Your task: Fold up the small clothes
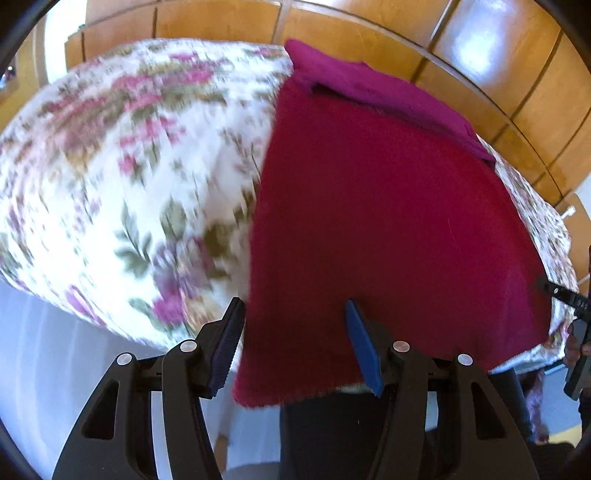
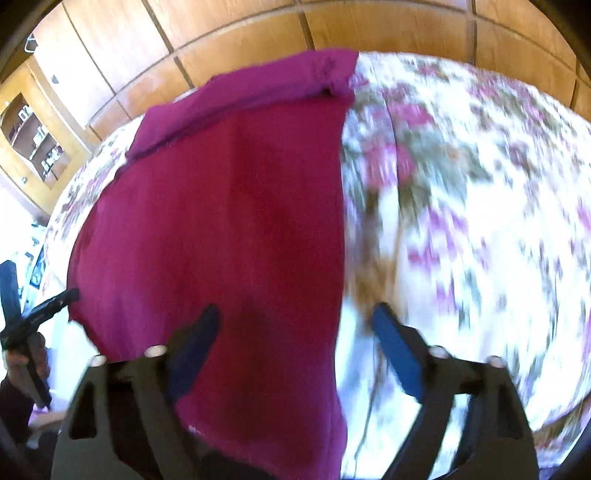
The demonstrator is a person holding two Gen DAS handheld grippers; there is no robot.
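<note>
Crimson cloth, flat on a floral-covered surface, lies just ahead of both tools. Left tool: jaws apart, straddling the cloth's near left corner; left blue pad sits beside the cloth's left edge, right pad over the fabric, neither seen pressing on it. Right tool: jaws apart too, spanning the cloth's right edge; left pad over the red fabric, right pad over the floral cover, nothing pinched. No earlier view, so only the gap is reported.

Cloth looks fuzzy, knit-like, soft matte nap, roughly rectangular, near hem hanging slightly over the surface's front edge. A second, more magenta layer lies folded across its far end, with a thick rolled edge. Surface cover is white with pink flowers and green leaves, blurred by motion. Tool arms are black plastic with silver rivets; pads are ribbed blue. Wooden panelling behind, glossy, orange-brown. Each view catches the other tool at the frame edge, with a hand on it.
</note>
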